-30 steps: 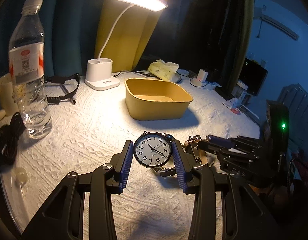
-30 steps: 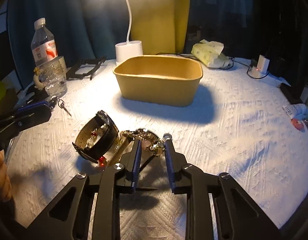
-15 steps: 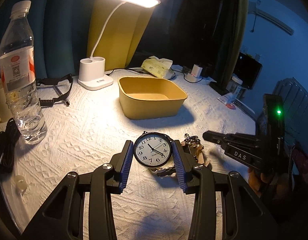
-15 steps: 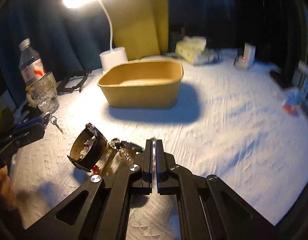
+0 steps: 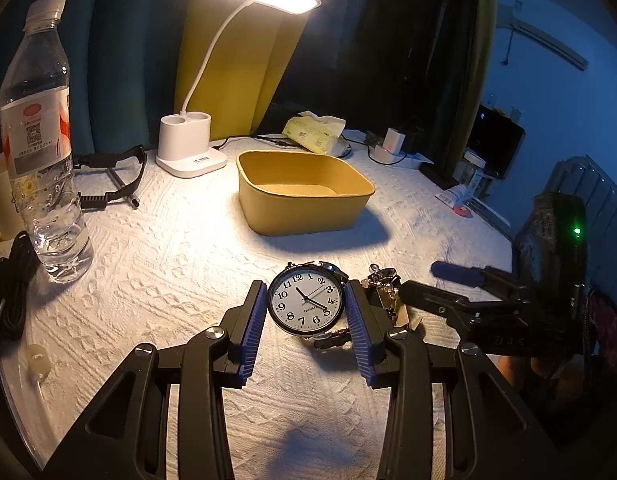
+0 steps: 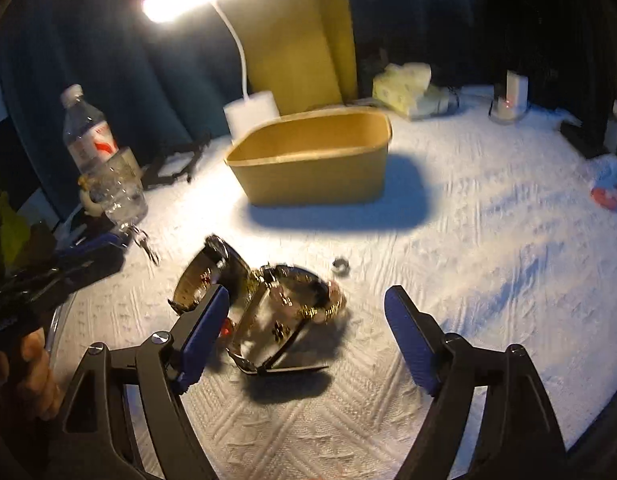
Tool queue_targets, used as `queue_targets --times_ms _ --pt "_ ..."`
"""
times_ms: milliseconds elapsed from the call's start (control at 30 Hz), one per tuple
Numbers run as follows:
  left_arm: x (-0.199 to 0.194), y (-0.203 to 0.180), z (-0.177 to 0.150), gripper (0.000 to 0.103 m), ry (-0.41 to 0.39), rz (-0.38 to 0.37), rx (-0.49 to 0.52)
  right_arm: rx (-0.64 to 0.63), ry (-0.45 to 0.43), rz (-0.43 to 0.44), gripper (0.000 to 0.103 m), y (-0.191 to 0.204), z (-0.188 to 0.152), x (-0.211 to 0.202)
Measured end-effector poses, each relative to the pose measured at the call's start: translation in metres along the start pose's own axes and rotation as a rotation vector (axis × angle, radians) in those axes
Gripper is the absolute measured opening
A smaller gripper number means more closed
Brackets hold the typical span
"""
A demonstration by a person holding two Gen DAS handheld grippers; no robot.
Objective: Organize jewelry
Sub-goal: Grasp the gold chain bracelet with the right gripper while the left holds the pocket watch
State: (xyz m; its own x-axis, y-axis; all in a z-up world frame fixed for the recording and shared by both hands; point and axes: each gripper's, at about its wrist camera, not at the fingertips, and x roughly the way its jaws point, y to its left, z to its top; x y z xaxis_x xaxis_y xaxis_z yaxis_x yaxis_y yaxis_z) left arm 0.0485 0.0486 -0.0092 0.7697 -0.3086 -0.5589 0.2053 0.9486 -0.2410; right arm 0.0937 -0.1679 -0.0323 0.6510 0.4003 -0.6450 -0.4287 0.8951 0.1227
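A white-faced wristwatch (image 5: 306,304) stands on edge on the white cloth between the blue pads of my left gripper (image 5: 307,316), which is open with small gaps at both sides. Gold bracelets and chains (image 5: 388,298) lie just right of it. In the right wrist view the watch (image 6: 206,276) and the gold jewelry pile (image 6: 292,304) lie ahead of my right gripper (image 6: 308,320), which is wide open above them. A small ring (image 6: 341,266) lies beyond the pile. The yellow tub (image 5: 304,196) stands behind and looks empty; it also shows in the right wrist view (image 6: 316,160).
A water bottle (image 5: 40,140) stands at the left, with black cables (image 5: 8,292) beside it. A white desk lamp (image 5: 190,152), a black strap (image 5: 108,176), a tissue pack (image 5: 314,136) and chargers (image 5: 390,146) sit at the back. Keys (image 6: 144,240) lie near the bottle.
My right gripper was shut half a second ago and now stands wide open, swung left over the jewelry pile. The left gripper stays around the watch.
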Motion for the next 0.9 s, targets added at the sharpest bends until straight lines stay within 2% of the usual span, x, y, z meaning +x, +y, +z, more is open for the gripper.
queue_targets --times_ms 67,167,333,433,633,767,900 --pt "0.0 -0.001 -0.001 0.042 0.0 0.003 -0.001 -0.051 0.004 -0.074 0.08 0.004 -0.002 0.003" --pt "0.0 -0.004 -0.002 0.042 -0.004 0.008 0.003 -0.091 0.036 -0.1 0.077 0.005 -0.006 0.01" --pt "0.004 -0.006 -0.002 0.042 0.001 0.011 0.007 -0.191 0.074 -0.137 0.049 0.02 -0.012 0.021" --pt "0.005 -0.008 -0.002 0.042 0.006 0.012 0.011 -0.251 0.061 -0.175 0.04 0.029 -0.015 0.021" --pt "0.004 -0.009 -0.001 0.042 0.007 0.015 0.012 -0.306 0.048 -0.227 0.036 0.036 -0.016 0.022" --pt "0.004 -0.009 -0.001 0.042 0.008 0.011 0.014 -0.339 0.03 -0.251 0.02 0.042 -0.014 0.021" --pt "0.005 -0.009 -0.002 0.042 0.01 0.008 0.014 -0.336 0.019 -0.245 0.018 0.041 -0.011 0.019"
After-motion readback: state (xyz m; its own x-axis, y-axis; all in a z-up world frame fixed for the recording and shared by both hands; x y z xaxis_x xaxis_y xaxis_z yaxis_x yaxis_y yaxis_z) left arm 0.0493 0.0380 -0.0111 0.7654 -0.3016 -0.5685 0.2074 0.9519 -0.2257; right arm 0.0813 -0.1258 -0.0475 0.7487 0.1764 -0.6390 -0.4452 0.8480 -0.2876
